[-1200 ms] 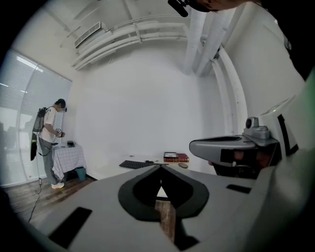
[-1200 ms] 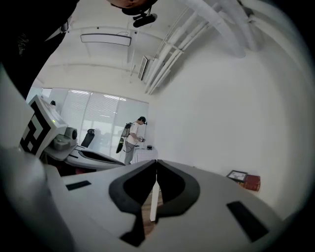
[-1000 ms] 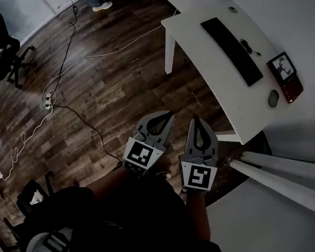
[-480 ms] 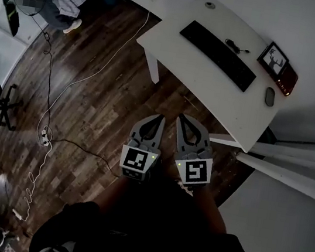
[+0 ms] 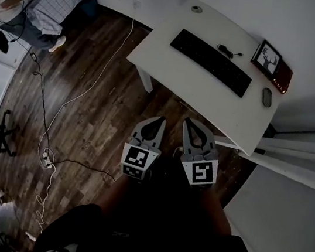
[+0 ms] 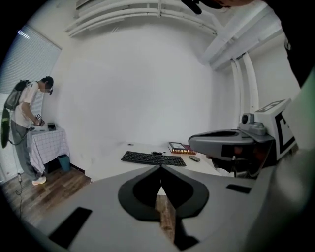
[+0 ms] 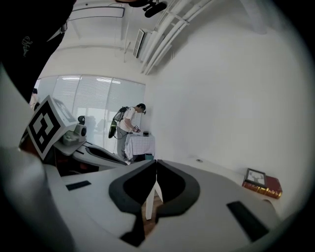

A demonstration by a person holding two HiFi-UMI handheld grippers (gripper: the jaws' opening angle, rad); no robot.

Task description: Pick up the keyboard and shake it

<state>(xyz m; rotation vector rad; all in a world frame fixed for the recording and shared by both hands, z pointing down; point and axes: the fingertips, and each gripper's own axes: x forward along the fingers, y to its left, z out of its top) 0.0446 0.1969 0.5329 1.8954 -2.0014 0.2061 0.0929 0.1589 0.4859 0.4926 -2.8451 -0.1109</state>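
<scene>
Turned to face the desk (image 5: 173,65) since a second ago; keyboard (image 5: 211,61) untouched, well ahead; left gripper (image 5: 159,119) and right gripper (image 5: 189,122) closed tight, empty.

Keyboard (image 5: 211,62) on table (image 5: 177,78), mouse (image 5: 267,97) at its right

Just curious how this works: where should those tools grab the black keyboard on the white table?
The keyboard is long, thin and flat on the table, a cable by its far edge. So probably its short ends, left tool and right tool taking one each from the near side.
</scene>
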